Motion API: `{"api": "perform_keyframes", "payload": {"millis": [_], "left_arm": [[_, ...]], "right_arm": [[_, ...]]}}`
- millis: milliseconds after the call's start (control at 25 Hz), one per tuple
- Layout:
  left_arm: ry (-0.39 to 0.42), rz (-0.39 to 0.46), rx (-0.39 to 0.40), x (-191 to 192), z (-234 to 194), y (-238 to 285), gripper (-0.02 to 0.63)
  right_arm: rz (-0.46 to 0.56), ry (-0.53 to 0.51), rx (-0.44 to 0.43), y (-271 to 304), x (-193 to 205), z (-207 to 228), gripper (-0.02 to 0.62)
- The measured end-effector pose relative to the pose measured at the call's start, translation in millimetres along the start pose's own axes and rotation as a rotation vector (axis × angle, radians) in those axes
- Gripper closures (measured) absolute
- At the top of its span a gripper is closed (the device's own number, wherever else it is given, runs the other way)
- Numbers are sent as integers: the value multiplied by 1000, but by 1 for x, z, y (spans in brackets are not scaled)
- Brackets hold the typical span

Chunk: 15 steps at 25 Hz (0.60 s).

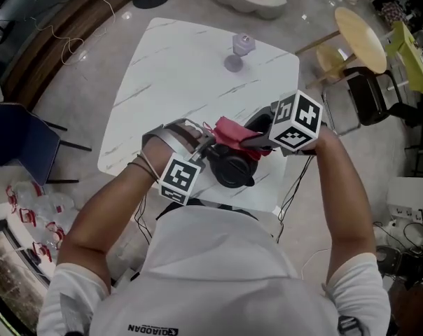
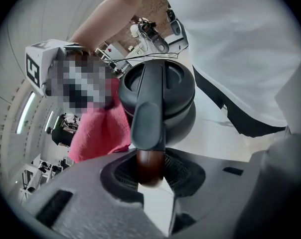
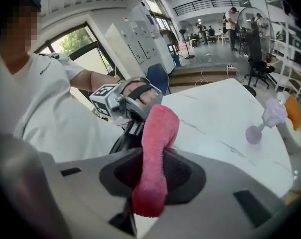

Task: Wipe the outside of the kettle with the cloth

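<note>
Left gripper (image 2: 151, 182): jaws clamped on the brown wooden end of the kettle handle (image 2: 149, 164), partly spread round it. Kettle (image 1: 232, 164) is black, lid on, at the near edge of the white marble bench (image 1: 176, 75), right in front of the person. Can't tell if its base is resting on the bench

Right gripper (image 3: 150, 183): jaws pinching the pink-red cloth (image 3: 154, 156), a folded strip sticking out past the tips. In the head view the cloth lies against the kettle's upper far side, between the two grippers. In the left gripper view it touches the kettle body beside the lid

Purple goblet (image 1: 241, 50) stands upright at the far side of the bench, well apart from the kettle
</note>
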<state>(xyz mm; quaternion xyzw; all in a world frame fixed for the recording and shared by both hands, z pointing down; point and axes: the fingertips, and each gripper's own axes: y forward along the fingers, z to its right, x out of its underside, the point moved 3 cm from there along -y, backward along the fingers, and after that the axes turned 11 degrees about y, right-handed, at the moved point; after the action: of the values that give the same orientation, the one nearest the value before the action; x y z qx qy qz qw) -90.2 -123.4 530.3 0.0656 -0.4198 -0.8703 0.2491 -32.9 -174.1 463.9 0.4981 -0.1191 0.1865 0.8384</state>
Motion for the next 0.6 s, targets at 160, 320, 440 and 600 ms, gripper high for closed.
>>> {"api": "perform_keyframes", "payload": {"millis": [160, 320, 440, 600], "left_arm": [[15, -2, -1, -2, -4, 1, 501], [15, 2, 2, -1, -4, 1, 500], [15, -1, 7, 0, -5, 2, 500], [7, -6, 11, 2, -11, 4, 502]], "right_arm": [[-95, -40, 59, 15, -1, 25, 485], [-199, -77, 86, 29, 2, 44, 485], [-267, -83, 79, 39, 5, 58, 485], [-322, -82, 54, 54, 6, 77, 486]]}}
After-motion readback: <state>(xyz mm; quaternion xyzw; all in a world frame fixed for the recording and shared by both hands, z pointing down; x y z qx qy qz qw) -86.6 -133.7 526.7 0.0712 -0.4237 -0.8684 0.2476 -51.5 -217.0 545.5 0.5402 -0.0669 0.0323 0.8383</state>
